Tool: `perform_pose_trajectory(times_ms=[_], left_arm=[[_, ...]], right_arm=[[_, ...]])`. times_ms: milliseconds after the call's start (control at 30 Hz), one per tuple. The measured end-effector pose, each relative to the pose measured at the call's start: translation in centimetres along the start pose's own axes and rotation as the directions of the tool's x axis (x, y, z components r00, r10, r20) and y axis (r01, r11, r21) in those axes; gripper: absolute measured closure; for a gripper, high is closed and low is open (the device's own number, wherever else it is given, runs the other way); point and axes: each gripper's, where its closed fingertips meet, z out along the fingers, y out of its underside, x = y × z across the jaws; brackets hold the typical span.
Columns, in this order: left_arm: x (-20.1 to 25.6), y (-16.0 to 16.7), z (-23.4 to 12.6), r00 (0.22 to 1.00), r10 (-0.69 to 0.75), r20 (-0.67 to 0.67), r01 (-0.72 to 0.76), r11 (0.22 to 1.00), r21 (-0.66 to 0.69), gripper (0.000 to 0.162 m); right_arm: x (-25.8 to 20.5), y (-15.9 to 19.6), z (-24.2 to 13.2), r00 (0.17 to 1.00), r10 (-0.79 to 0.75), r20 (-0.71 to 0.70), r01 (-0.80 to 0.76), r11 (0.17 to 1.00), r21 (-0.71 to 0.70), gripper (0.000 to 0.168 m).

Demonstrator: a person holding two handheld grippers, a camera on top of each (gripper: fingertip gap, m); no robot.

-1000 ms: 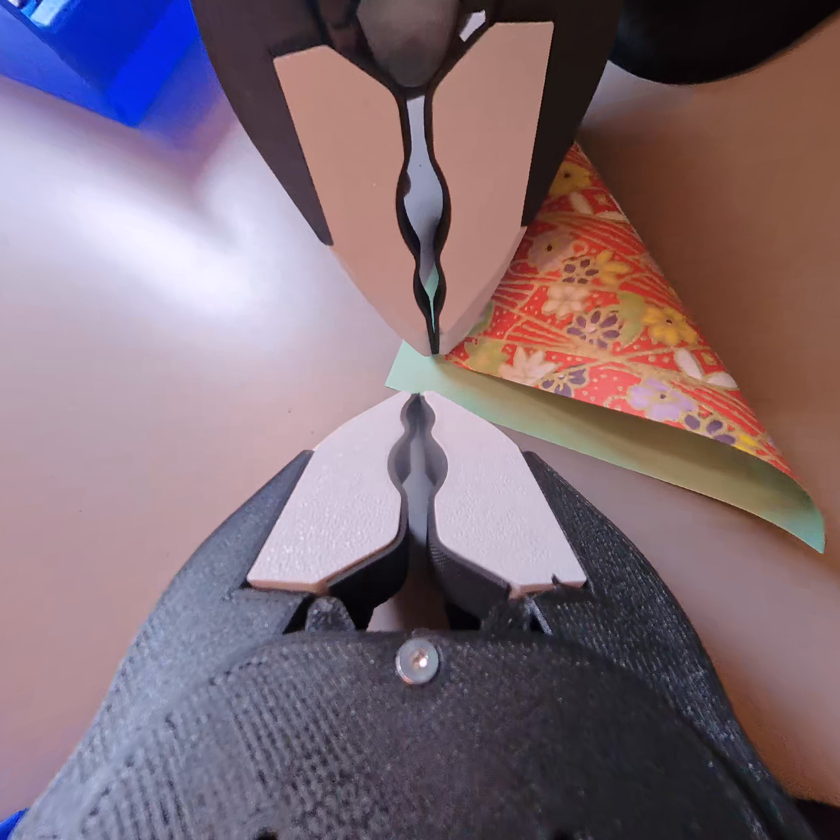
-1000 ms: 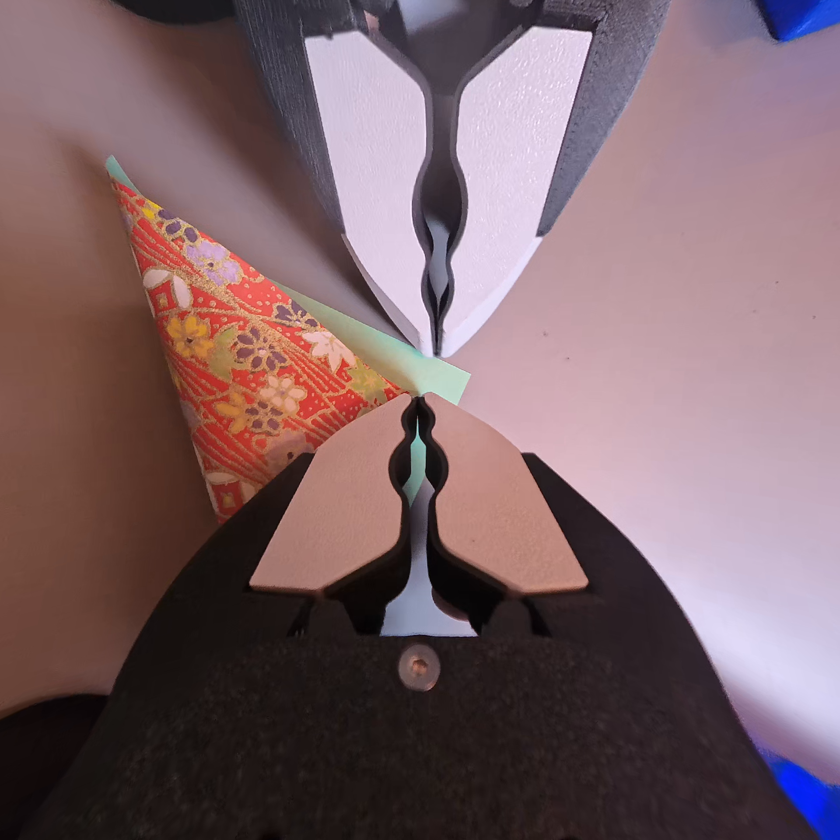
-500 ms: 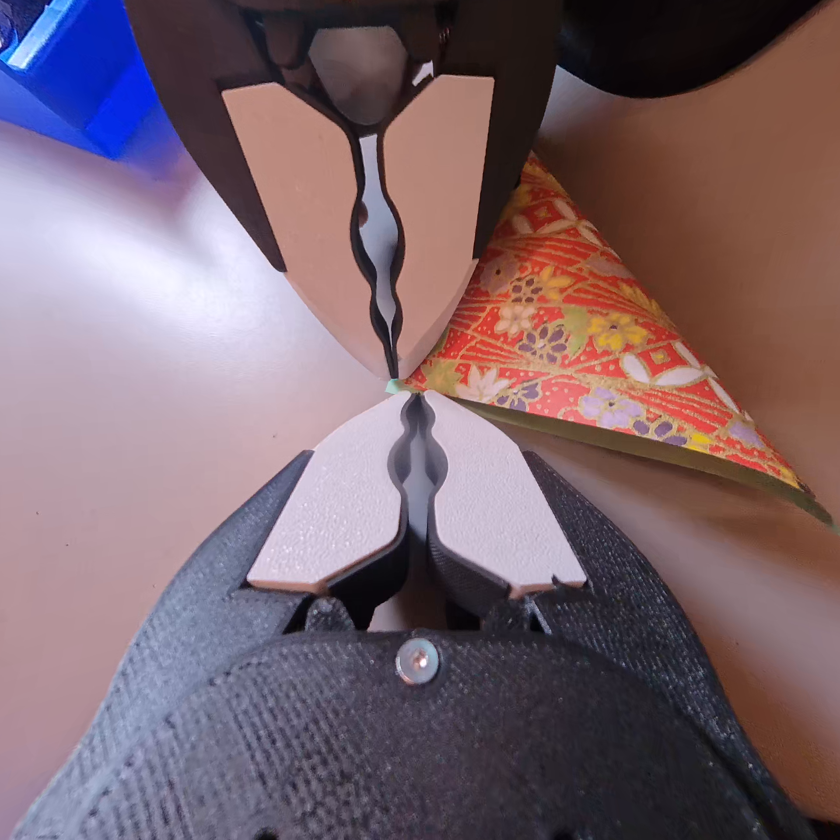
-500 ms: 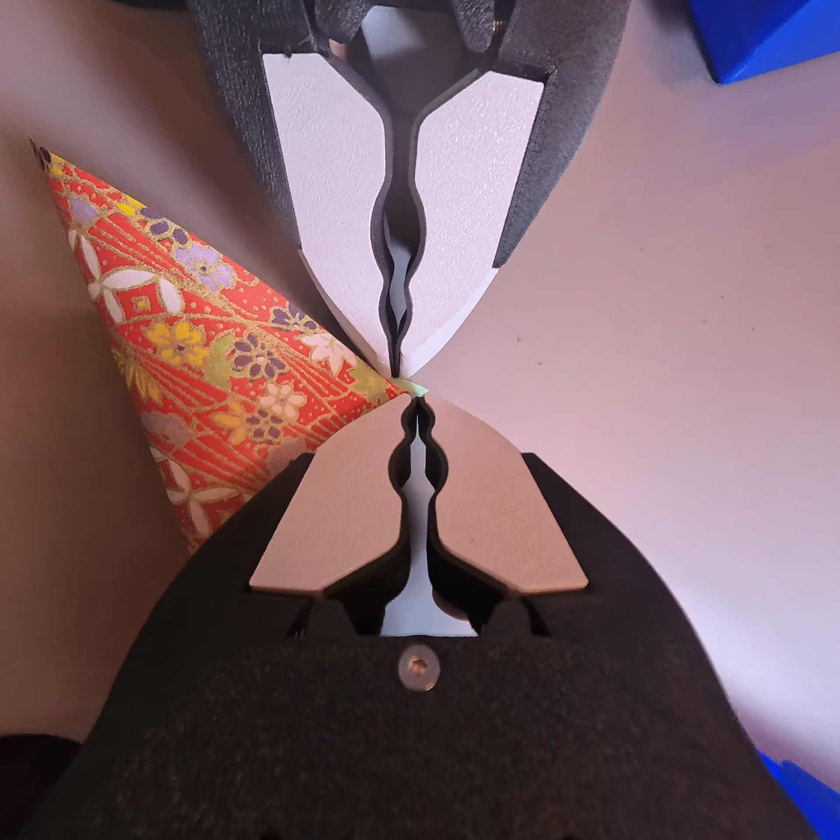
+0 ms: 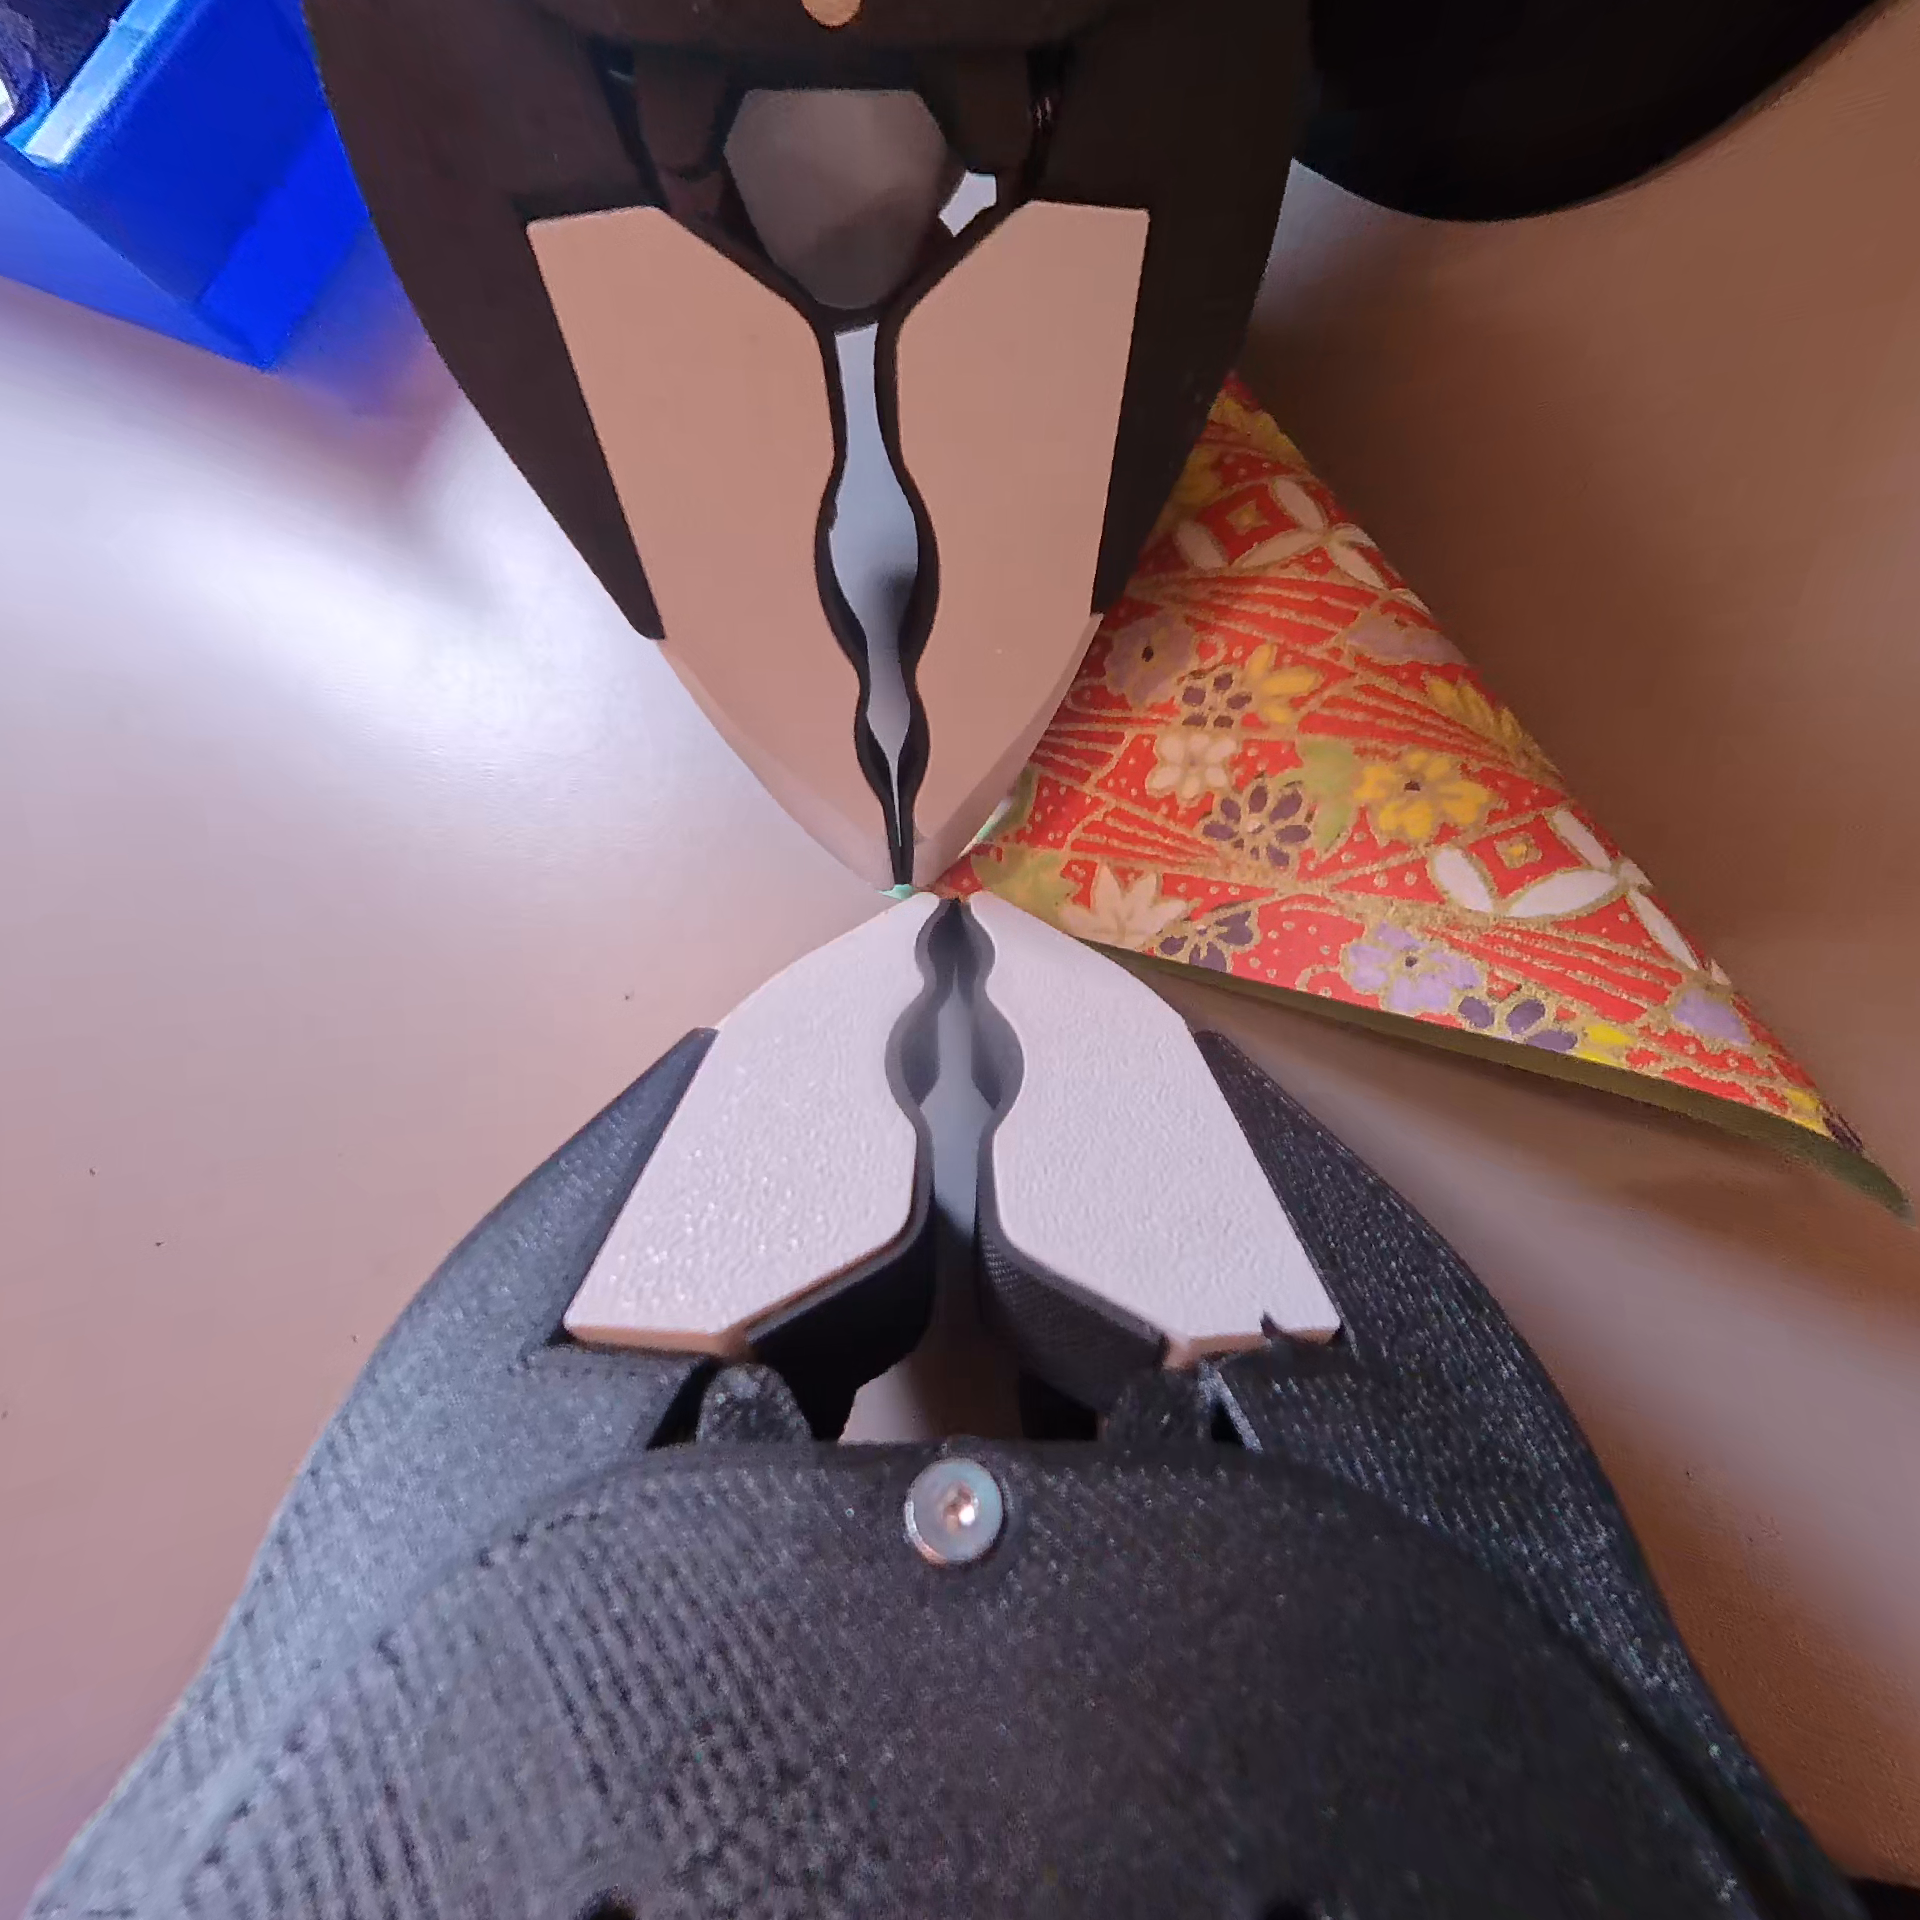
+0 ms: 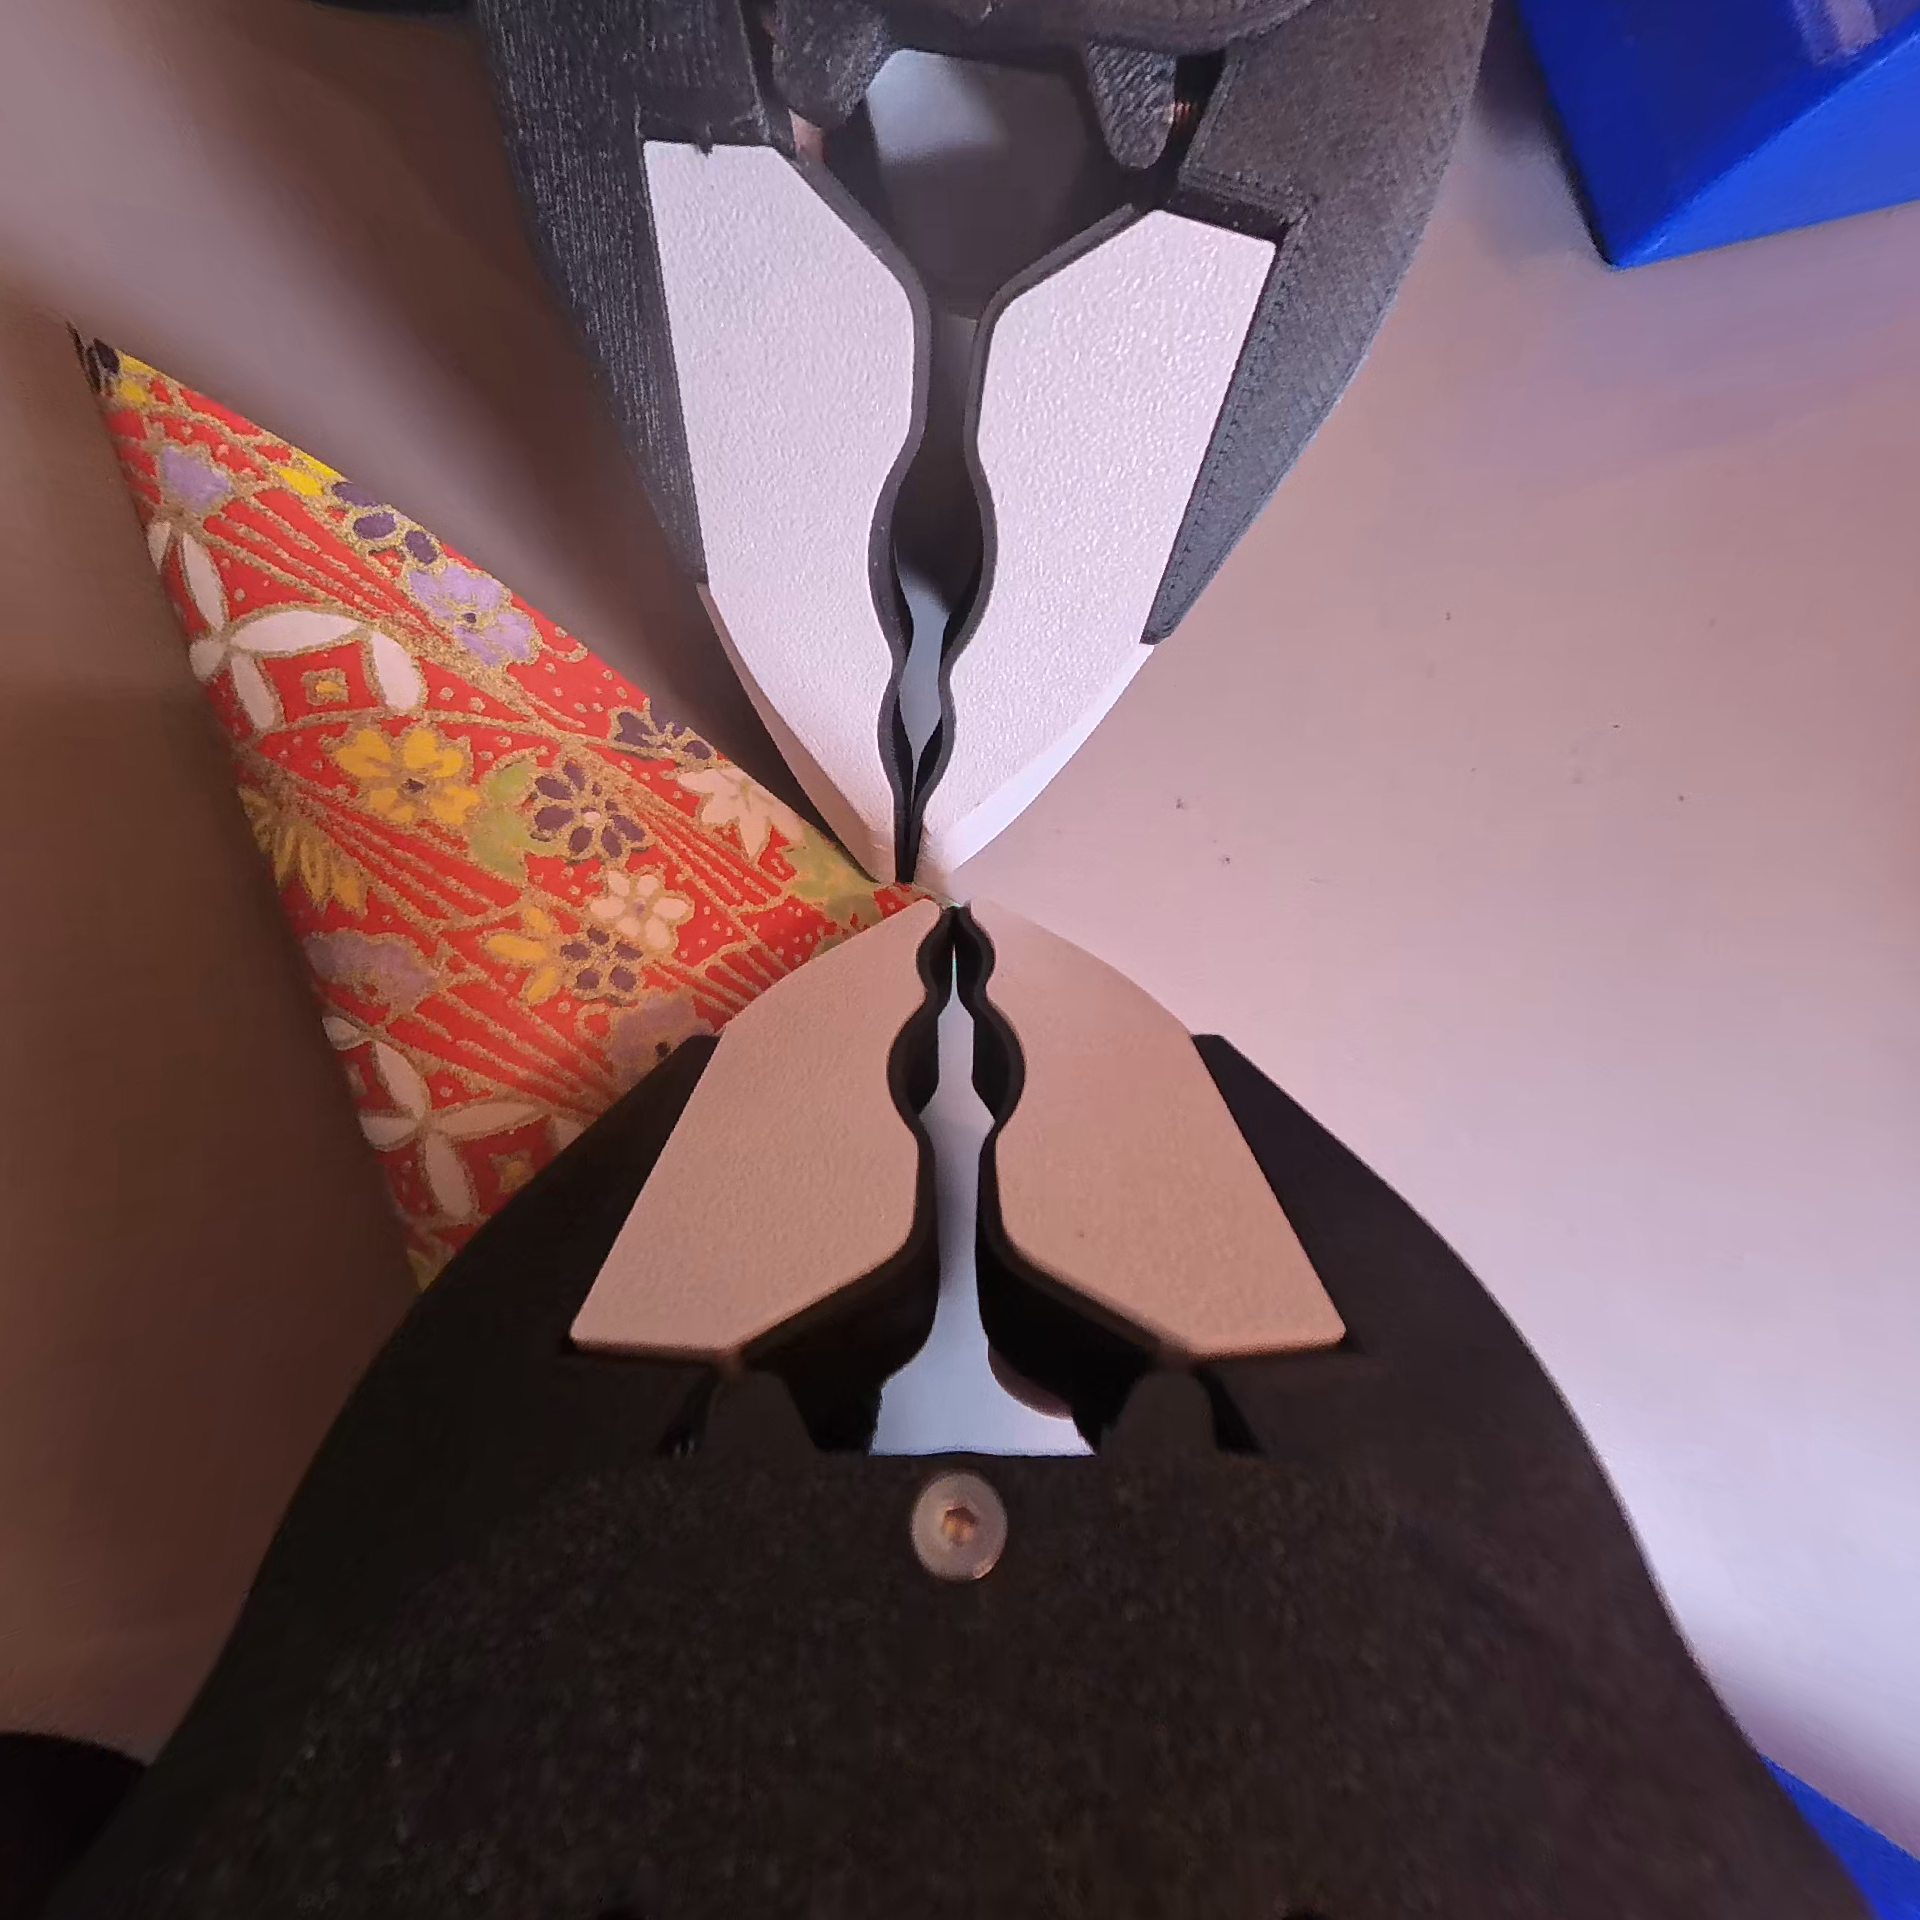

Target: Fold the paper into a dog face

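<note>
Paper point(image 5: 1382, 831), red with flowers and folded to a triangle, lies on the table point(image 5: 312, 831) in the left wrist view; the left gripper point(image 5: 951, 914) is closed tip to tip with the right gripper point(image 5: 899, 868) at its corner. From the right wrist view, the right gripper point(image 6: 954, 916) pinches that corner with closed fingers, the left gripper point(image 6: 914, 868) opposite, and a blue box point(image 6: 1714, 125) stands behind.

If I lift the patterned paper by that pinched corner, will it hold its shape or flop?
Probably flops: the patterned paper is a thin sheet, and its far edge already gapes off the table. Likely very light. With both the left gripper and right gripper at one corner, it may swing.
</note>
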Motion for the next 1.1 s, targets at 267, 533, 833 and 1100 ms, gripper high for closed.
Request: perform_pose_trajectory(times_ms=[267, 533, 833, 1100], left_arm=[[0.0, 0.0, 0.0, 1.000, -0.001, 0.000, 0.001, 1.000, 0.000, 0.162], [0.2, -0.9, -0.3, 0.998, -0.056, -0.034, 0.058, 0.996, 0.062, 0.162], [0.4, -0.4, 0.2, 0.999, 0.040, 0.034, -0.039, 0.999, -0.031, 0.162], [0.4, -0.3, 0.2, 1.000, 0.010, 0.023, -0.009, 1.000, -0.027, 0.162]], right_arm=[[0.0, 0.0, 0.0, 1.000, -0.001, 0.001, 0.001, 1.000, 0.001, 0.168], [0.1, 0.0, 0.0, 0.999, 0.034, 0.015, -0.034, 0.999, 0.012, 0.168], [0.2, 0.1, 0.0, 0.998, 0.065, 0.015, -0.065, 0.998, 0.011, 0.166], [1.3, -0.4, -2.4, 0.992, 0.122, 0.019, -0.124, 0.988, 0.096, 0.166]])
